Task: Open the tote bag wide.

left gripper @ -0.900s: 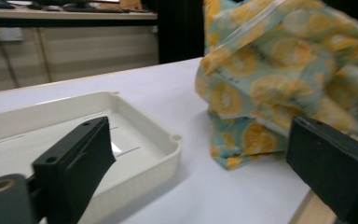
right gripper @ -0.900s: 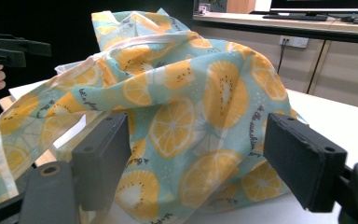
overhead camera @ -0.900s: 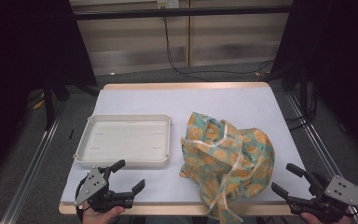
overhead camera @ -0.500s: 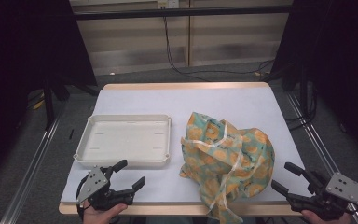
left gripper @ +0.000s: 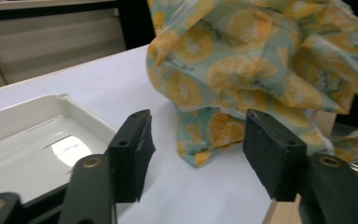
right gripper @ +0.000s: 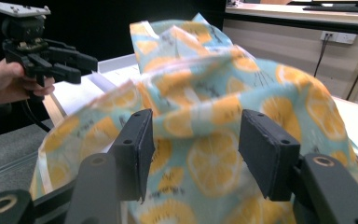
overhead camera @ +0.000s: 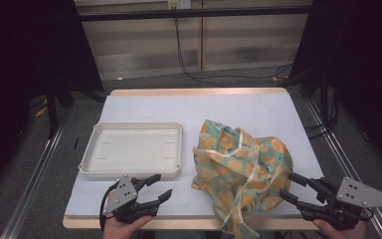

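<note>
A bunched-up cloth bag with an orange-slice print on teal lies on the right half of the white table; a pale strap hangs over the front edge. The same bag rises ahead of my left gripper, which stands open just short of it. In the high view my left gripper sits at the table's front edge, below the tray. My right gripper is open at the bag's right front side. Its jaws frame the bag close up, my right gripper holding nothing.
An empty white tray lies on the table's left half, with its near corner beside my left jaws. The wooden table edge runs along the front. Dark frame posts and cables stand beyond the table.
Both grippers have crept slightly forward and stayed open. The bag and the tray have not moved.
</note>
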The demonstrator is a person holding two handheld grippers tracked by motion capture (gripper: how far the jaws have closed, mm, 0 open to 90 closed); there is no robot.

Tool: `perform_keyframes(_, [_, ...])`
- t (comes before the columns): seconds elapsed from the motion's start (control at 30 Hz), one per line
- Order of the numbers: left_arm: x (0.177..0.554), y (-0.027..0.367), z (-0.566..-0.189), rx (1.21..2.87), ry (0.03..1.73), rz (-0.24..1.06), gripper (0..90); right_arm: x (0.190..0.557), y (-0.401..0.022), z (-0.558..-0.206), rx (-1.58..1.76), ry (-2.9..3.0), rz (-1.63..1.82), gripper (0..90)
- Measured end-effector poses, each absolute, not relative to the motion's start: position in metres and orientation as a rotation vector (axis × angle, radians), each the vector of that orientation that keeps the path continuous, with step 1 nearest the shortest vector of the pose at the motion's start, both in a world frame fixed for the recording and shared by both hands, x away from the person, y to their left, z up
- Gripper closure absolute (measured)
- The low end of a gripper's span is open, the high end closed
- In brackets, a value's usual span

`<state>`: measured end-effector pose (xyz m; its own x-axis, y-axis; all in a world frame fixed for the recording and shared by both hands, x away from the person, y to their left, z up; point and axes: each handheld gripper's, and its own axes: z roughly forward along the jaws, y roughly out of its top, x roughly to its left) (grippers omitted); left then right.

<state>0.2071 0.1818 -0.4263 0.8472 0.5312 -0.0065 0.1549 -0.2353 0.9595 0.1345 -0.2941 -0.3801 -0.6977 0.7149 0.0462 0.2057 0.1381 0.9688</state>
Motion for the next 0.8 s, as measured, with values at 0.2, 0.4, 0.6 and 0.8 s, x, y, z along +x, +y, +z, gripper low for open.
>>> perform_keyframes(0.2, [0.219, 0.167, -0.423, 1.81, 0.512, 0.328, 55.6, 0.155, -0.281, -0.371, 0.841, 2.019, 1.594, 46.6])
perform_keyframes(0.4, [0.228, 0.147, -0.424, 1.82, 0.488, 0.282, 64.3, 0.168, -0.274, -0.365, 0.827, 2.027, 1.584, 49.1])
perform_keyframes(0.6, [0.239, 0.122, -0.414, 1.846, 0.406, 0.23, 69.5, 0.181, -0.263, -0.349, 0.779, 2.056, 1.584, 48.5])
perform_keyframes(0.8, [0.252, 0.105, -0.412, 1.843, 0.396, 0.208, 69.3, 0.201, -0.243, -0.34, 0.743, 2.128, 1.57, 45.3])
